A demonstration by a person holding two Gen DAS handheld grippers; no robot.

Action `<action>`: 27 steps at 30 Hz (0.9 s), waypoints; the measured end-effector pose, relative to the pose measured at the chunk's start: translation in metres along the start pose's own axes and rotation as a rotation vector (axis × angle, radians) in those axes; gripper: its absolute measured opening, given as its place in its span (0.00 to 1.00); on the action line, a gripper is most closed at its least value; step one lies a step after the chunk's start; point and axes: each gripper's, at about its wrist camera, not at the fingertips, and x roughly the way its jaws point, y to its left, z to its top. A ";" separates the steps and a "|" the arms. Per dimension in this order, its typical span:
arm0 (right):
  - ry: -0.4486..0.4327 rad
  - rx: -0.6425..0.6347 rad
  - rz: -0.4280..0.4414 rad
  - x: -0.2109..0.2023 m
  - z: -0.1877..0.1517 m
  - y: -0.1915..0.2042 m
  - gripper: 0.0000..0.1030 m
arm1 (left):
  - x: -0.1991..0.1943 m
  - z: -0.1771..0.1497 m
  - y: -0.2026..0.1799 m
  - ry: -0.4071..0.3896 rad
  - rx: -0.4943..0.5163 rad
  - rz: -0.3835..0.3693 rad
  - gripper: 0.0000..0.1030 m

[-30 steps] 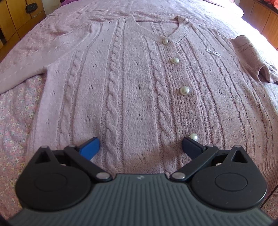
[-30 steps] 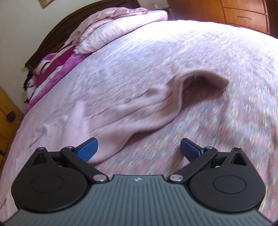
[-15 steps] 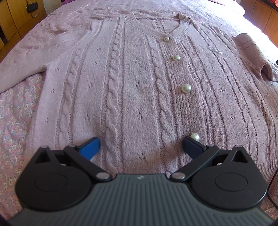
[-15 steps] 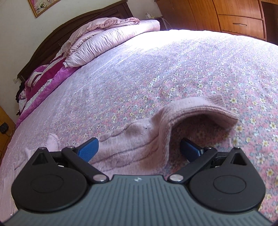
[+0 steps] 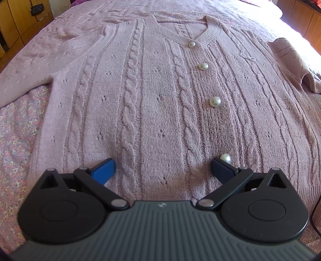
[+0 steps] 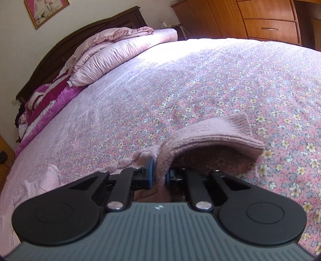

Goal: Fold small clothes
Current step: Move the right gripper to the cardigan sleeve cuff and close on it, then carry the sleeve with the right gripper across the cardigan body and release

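Observation:
A pink cable-knit cardigan (image 5: 156,96) with pearl buttons (image 5: 214,101) lies flat, front up, on the floral bedspread (image 5: 18,128). My left gripper (image 5: 162,166) is open and empty, hovering just above the cardigan's lower hem area. The cardigan's right sleeve (image 5: 291,60) lies bunched at the far right of the left wrist view. In the right wrist view my right gripper (image 6: 159,174) is shut on a raised fold of that sleeve (image 6: 200,138), whose ribbed cuff (image 6: 240,122) points away to the right.
The bed is covered by the floral bedspread (image 6: 220,80). Folded quilts and pillows (image 6: 112,52) are stacked by the dark headboard (image 6: 84,38). Wooden drawers (image 6: 268,18) stand beyond the bed's far side. A wooden cabinet (image 5: 18,22) stands at the left.
My right gripper moved in onto the sleeve and closed on its fold. My left gripper stayed open and drifted only slightly over the cardigan.

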 end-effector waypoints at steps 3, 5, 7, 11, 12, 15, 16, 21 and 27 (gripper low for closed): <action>-0.026 -0.002 0.018 -0.013 0.003 0.001 0.11 | 0.000 0.000 0.000 0.001 0.003 -0.003 1.00; -0.043 -0.006 0.029 -0.023 0.007 0.003 0.11 | -0.001 0.001 0.002 0.006 0.004 -0.010 1.00; -0.067 -0.010 0.036 -0.035 0.013 0.006 0.11 | -0.001 0.001 0.002 0.007 0.007 -0.014 1.00; -0.122 -0.012 0.028 -0.060 0.027 0.010 0.10 | -0.002 -0.001 0.001 -0.005 0.025 -0.011 1.00; -0.139 -0.008 0.025 -0.066 0.031 0.011 0.10 | -0.002 -0.001 0.001 -0.008 0.027 -0.011 1.00; -0.190 0.010 0.027 -0.087 0.040 0.014 0.10 | -0.002 -0.002 0.001 -0.014 0.031 -0.015 1.00; -0.199 0.015 0.032 -0.092 0.042 0.015 0.10 | -0.002 -0.002 0.001 -0.015 0.033 -0.017 1.00; -0.185 0.005 0.063 -0.116 0.044 0.032 0.10 | -0.003 0.000 0.004 -0.008 0.046 -0.037 1.00; -0.155 0.004 0.126 -0.135 0.037 0.067 0.10 | -0.011 0.003 0.011 -0.017 0.056 -0.049 1.00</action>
